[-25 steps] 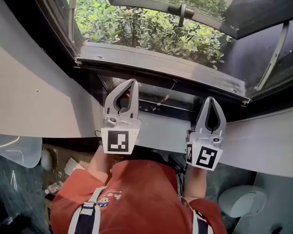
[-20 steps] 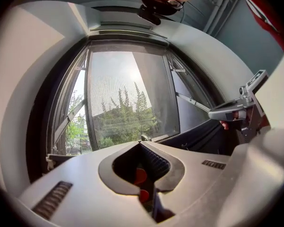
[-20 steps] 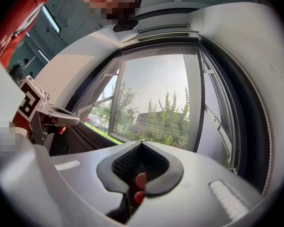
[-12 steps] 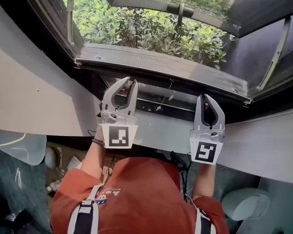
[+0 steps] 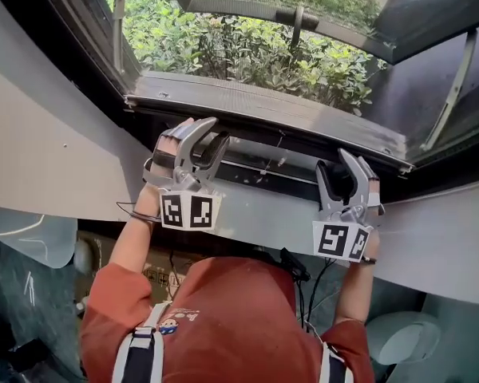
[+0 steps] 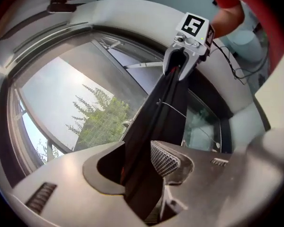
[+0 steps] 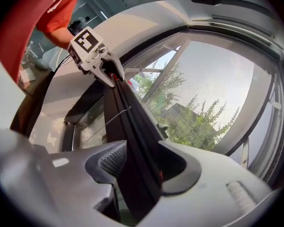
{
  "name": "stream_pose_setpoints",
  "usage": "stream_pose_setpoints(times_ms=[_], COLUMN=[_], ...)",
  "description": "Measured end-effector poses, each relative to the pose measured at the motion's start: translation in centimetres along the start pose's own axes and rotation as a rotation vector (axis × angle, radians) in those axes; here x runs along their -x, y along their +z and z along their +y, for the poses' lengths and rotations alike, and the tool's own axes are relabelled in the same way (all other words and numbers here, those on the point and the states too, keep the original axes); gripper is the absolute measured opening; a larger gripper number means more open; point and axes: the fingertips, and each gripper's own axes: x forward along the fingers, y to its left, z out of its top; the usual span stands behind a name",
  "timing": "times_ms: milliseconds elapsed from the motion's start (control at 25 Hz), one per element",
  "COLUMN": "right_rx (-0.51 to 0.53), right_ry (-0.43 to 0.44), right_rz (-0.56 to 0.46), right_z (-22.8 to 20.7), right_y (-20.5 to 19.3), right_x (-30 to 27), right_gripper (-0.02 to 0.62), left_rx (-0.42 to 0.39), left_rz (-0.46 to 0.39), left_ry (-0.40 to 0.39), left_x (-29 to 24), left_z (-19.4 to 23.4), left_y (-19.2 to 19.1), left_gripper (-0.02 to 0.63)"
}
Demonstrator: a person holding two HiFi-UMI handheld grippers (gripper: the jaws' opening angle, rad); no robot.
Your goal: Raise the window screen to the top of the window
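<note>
The window screen's dark bottom bar (image 5: 263,159) runs across under the grey window frame (image 5: 263,104). My left gripper (image 5: 205,145) has the bar's left part between its jaws, which are opening. My right gripper (image 5: 345,175) stands the same way at the bar's right part, jaws also opening. In the left gripper view the bar (image 6: 156,112) passes through my left gripper (image 6: 137,169) toward the right gripper (image 6: 184,56). In the right gripper view the bar (image 7: 132,112) runs from my right gripper (image 7: 142,169) to the left gripper (image 7: 102,63). Mesh and trees show behind it.
A thin cord (image 5: 273,152) hangs by the bar's middle. An outward-opened casement with a handle (image 5: 297,16) sits beyond, over green bushes (image 5: 247,50). A white wall panel (image 5: 56,150) curves along both sides. The person's red shirt (image 5: 223,317) fills the bottom.
Both grippers were shut a second ago and now stand wide. Each has rolled onto its side, so its jaws straddle the dark bar.
</note>
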Motion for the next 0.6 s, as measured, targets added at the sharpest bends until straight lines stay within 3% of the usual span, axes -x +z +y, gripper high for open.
stream_pose_setpoints(times_ms=[320, 600], right_rx=[0.131, 0.138], right_ry=[0.059, 0.078], right_rz=[0.099, 0.083], right_z=[0.4, 0.3], right_y=[-2.5, -2.6], right_x=[-1.1, -1.3], right_gripper=[0.213, 0.213], left_rx=[-0.206, -0.229], left_rz=[0.112, 0.119], left_ry=[-0.105, -0.120], left_x=[-1.7, -1.8], left_z=[-1.1, -0.9], left_y=[-2.0, -2.1], left_gripper=[0.169, 0.172])
